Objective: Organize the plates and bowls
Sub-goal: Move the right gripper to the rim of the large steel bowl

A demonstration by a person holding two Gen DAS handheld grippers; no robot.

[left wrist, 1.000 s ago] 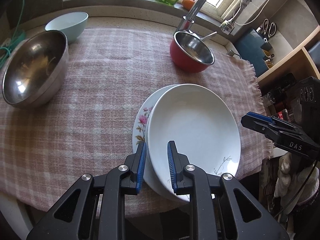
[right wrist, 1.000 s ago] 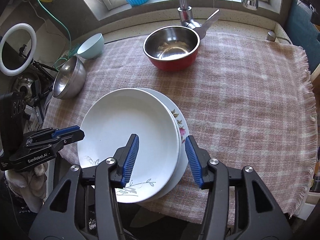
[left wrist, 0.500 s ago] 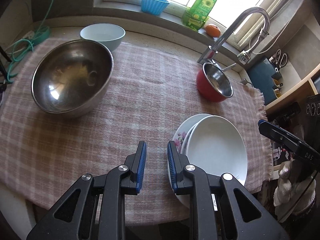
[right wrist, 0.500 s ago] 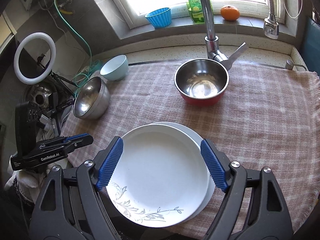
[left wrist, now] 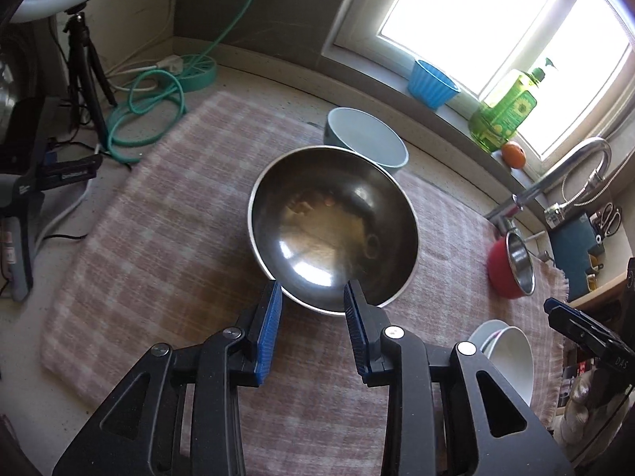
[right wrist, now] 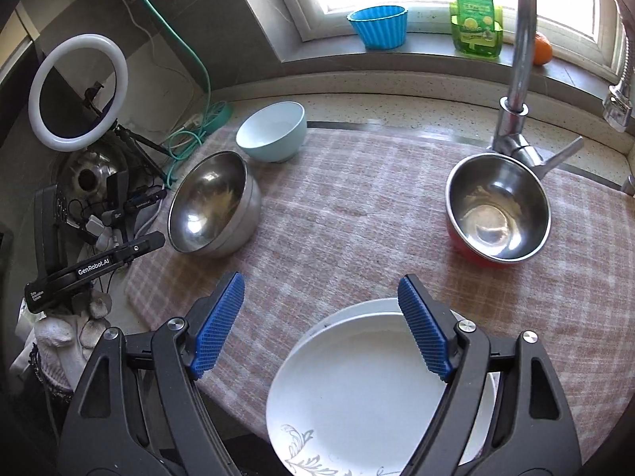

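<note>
The left gripper (left wrist: 313, 291) has just been opening, nothing between its jaws. The right gripper (right wrist: 323, 297) is wide open, empty too.

A home kitchen: sink faucet (right wrist: 520, 59), dish-soap bottle (right wrist: 474, 12) on the windowsill, countertop.

1. Large steel bowl (left wrist: 333, 230) is sitting upright on the checked cloth, empty, shiny inside.
2. Pale blue bowl (left wrist: 367, 139) is sitting upright just behind it, at the cloth's far edge.
3. Red bowl (right wrist: 498, 214) with steel lining is standing near the tap.
4. White plate (right wrist: 373, 392) with grey leaf print is lying stacked on a floral plate (left wrist: 490, 335), at the cloth's near edge.
</note>
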